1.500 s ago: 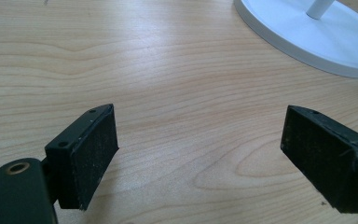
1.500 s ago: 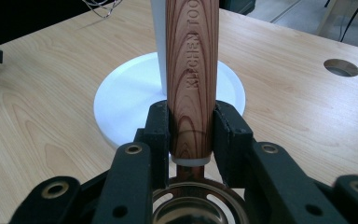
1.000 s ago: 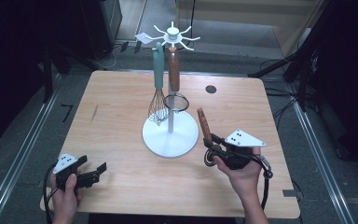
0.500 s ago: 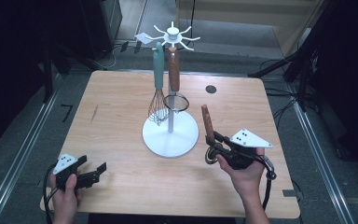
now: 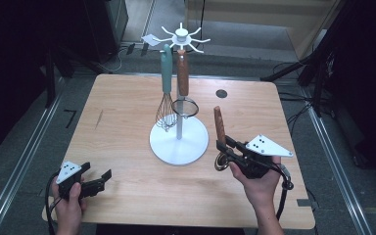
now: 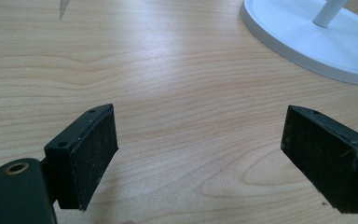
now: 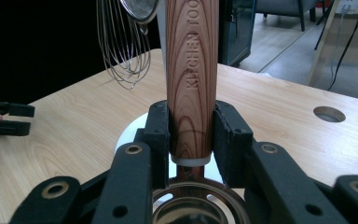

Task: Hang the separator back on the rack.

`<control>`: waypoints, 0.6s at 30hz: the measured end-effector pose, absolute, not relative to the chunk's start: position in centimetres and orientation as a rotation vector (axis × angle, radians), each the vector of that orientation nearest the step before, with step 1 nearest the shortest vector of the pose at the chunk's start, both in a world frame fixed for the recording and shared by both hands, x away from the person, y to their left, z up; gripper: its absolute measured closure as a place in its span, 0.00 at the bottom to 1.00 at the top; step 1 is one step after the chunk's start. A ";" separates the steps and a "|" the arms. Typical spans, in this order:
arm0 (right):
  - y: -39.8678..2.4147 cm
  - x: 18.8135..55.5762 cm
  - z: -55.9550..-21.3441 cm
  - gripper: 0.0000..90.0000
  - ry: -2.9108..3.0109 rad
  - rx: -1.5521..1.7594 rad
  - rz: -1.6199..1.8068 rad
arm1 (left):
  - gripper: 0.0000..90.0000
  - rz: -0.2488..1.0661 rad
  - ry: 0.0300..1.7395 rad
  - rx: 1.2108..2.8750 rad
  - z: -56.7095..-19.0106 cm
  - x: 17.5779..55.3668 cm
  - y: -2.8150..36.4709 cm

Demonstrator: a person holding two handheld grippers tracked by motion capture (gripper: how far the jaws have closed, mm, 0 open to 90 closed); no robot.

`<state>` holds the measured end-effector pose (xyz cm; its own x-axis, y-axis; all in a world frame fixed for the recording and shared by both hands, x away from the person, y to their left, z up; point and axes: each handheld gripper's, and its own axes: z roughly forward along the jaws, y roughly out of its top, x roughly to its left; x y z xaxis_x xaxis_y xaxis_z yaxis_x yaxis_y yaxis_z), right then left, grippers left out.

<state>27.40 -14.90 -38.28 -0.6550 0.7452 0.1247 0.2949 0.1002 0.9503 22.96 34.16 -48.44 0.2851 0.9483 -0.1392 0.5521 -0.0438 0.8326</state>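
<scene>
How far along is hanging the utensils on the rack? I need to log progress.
Done: a whisk and a small strainer hang from the white rack. In hand: the right hand-held gripper clamps a wooden-handled utensil upright, beside the rack's base. Left: hooking it on. The left hand-held gripper sits open, holding nothing.

The wooden-handled utensil [image 7: 191, 84] runs off the top edge — its metal head, possibly a strainer, is cropped below.
</scene>
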 end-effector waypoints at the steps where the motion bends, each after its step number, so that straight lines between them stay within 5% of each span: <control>1: -14.9 27.4 -38.2 0.78 1.996 1.018 1.574 | 0.12 0.597 1.374 1.710 -48.4 22.9 34.1; 18: -14.3 26.6 -36.9 0.78 1.951 0.990 1.639 | 0.12 0.597 1.379 1.706 -48.4 22.8 34.2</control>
<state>26.61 -14.26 -36.87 -0.6663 0.7337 0.1333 0.2581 0.0592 0.9643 22.78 34.19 -48.43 0.2810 0.9497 -0.1383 0.5487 -0.0408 0.8350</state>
